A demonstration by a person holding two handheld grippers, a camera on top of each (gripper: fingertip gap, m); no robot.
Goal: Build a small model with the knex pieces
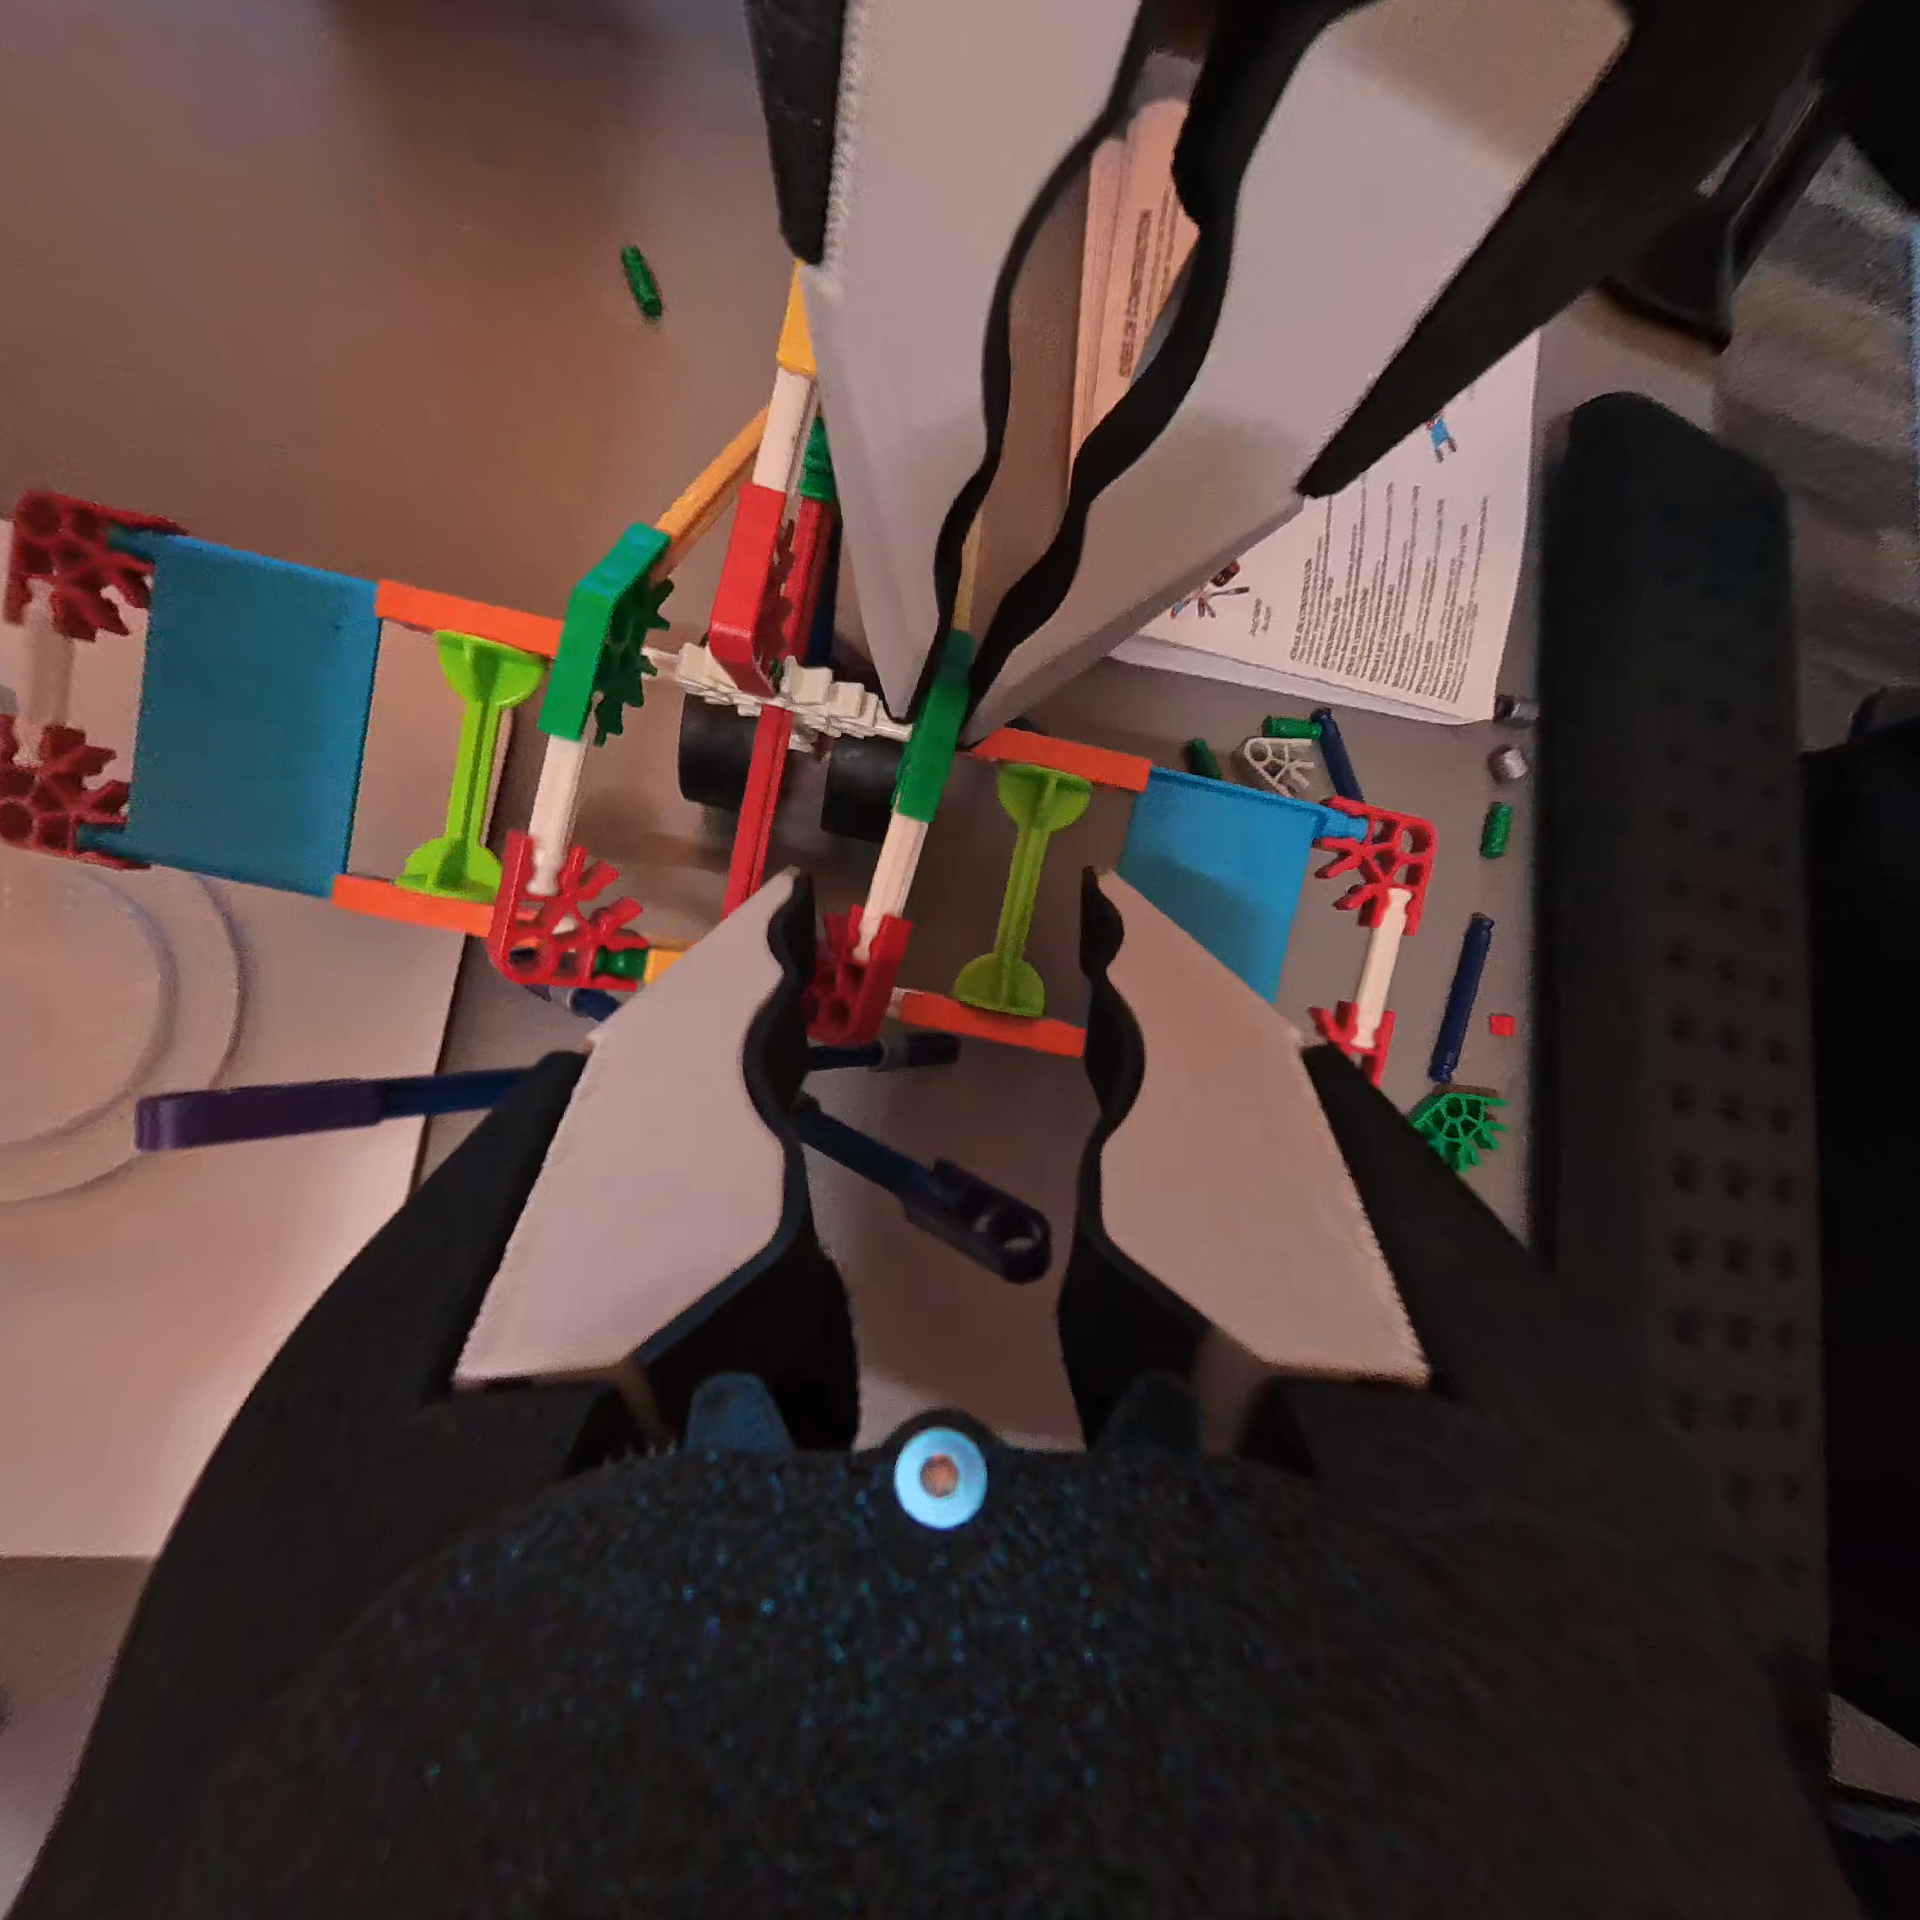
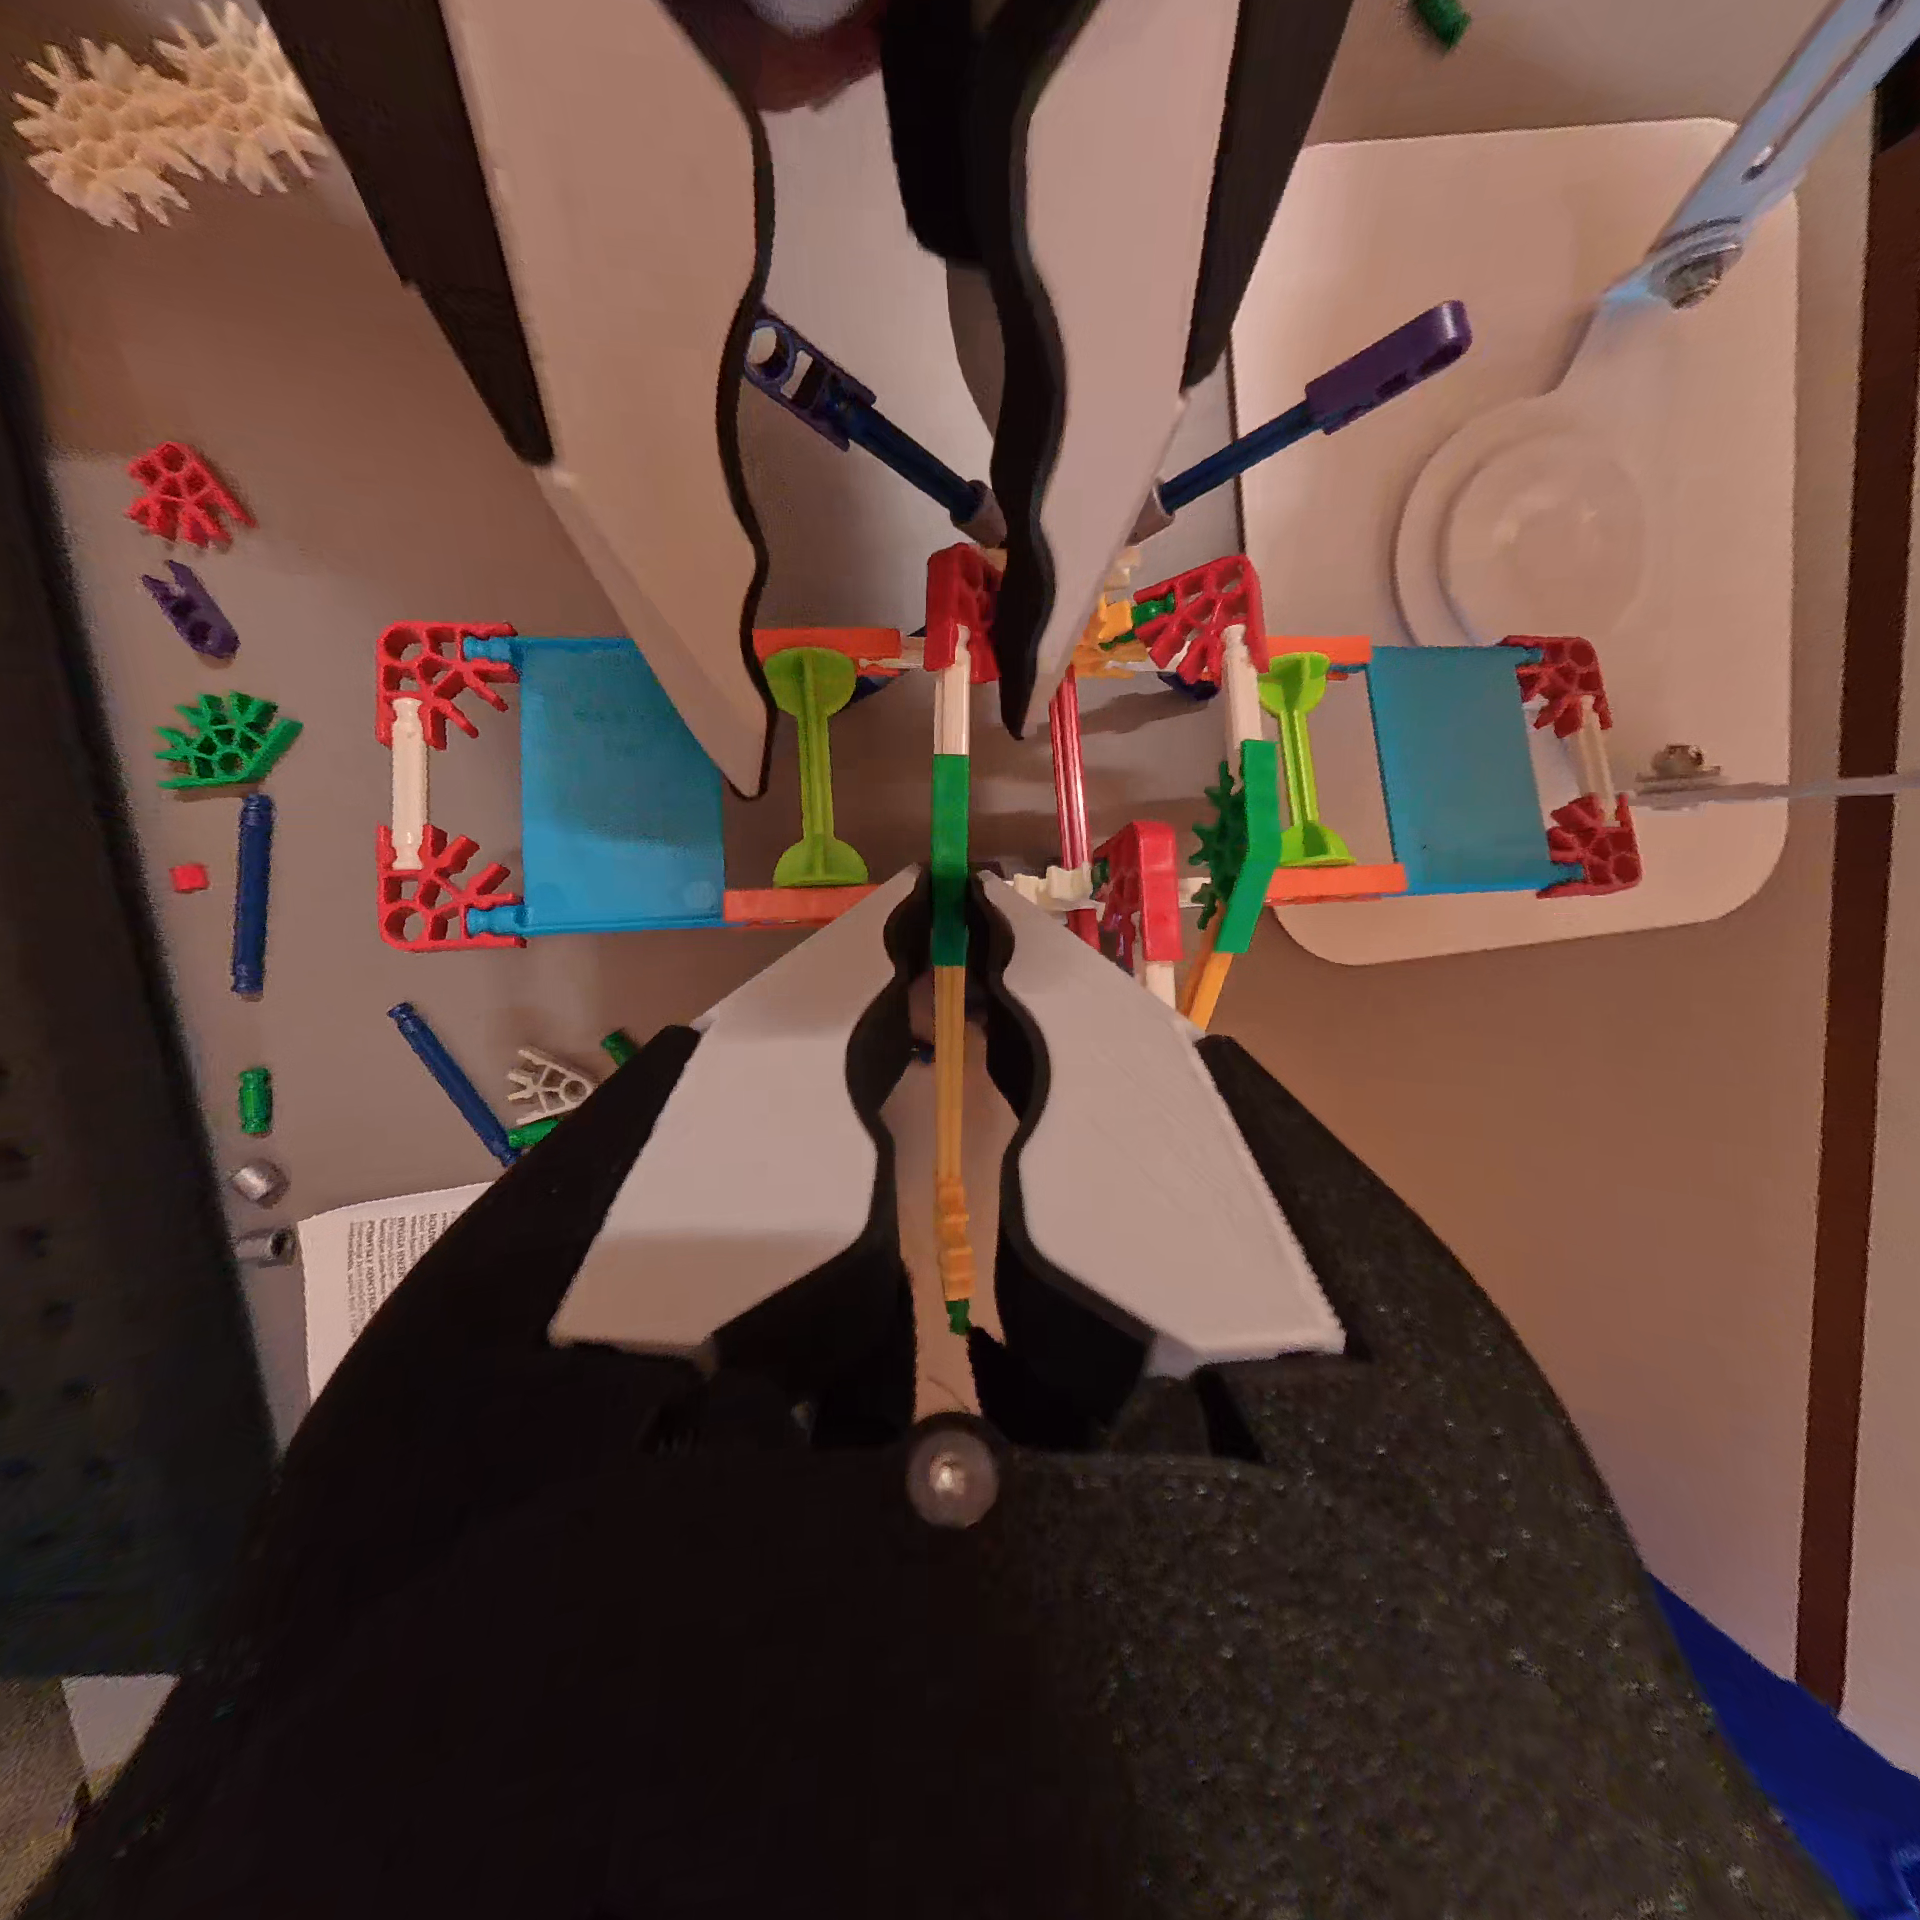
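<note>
Your right gripper [image 2: 948, 883] is clamped on the green rod [image 2: 950, 831] of the rod-and-connector model [image 2: 623, 769], dead ahead at twelve o'clock, its long axis running six to twelve. Your left gripper [image 1: 940, 883] stands wide, straddling a red connector [image 1: 852, 977] and lime spool [image 1: 1013, 894] opposite. Loose pieces lie beyond on the table [image 2: 343, 343], at nine o'clock.

Left tool [image 1: 940, 904] gapes over the toy model's [image 1: 894, 862] red connector [image 1: 852, 982].

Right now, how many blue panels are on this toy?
2. In the right wrist view: one blue panel at the left end of the model, another at the right end. Others may hide.
</note>
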